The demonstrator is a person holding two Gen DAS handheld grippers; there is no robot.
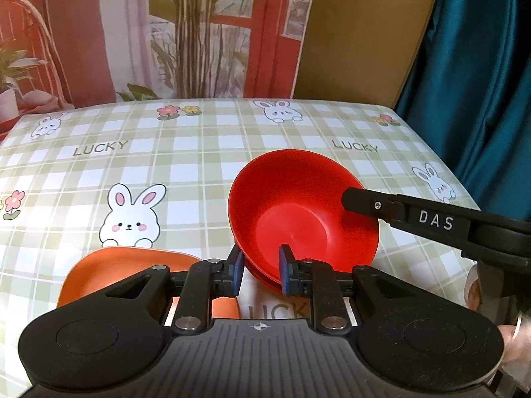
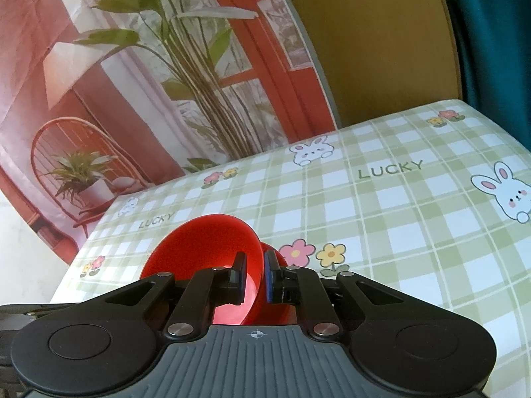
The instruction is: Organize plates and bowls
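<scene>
A red bowl [image 1: 298, 205] is tilted above the checked tablecloth. My left gripper [image 1: 259, 273] stands with its jaws on either side of the bowl's near rim, with a gap showing. My right gripper [image 2: 255, 277] is shut on the bowl's wall [image 2: 199, 248]; its finger reaches in from the right in the left wrist view [image 1: 398, 214]. A second red rim shows just under the bowl [image 1: 262, 280]. An orange plate [image 1: 132, 265] lies on the table at lower left, partly hidden by my left gripper.
The tablecloth [image 1: 199, 165] with rabbits and "LUCKY" print covers the table. A printed backdrop [image 1: 166, 33] hangs behind the far edge. A teal curtain [image 1: 481, 66] hangs at the right, beyond the table's right edge.
</scene>
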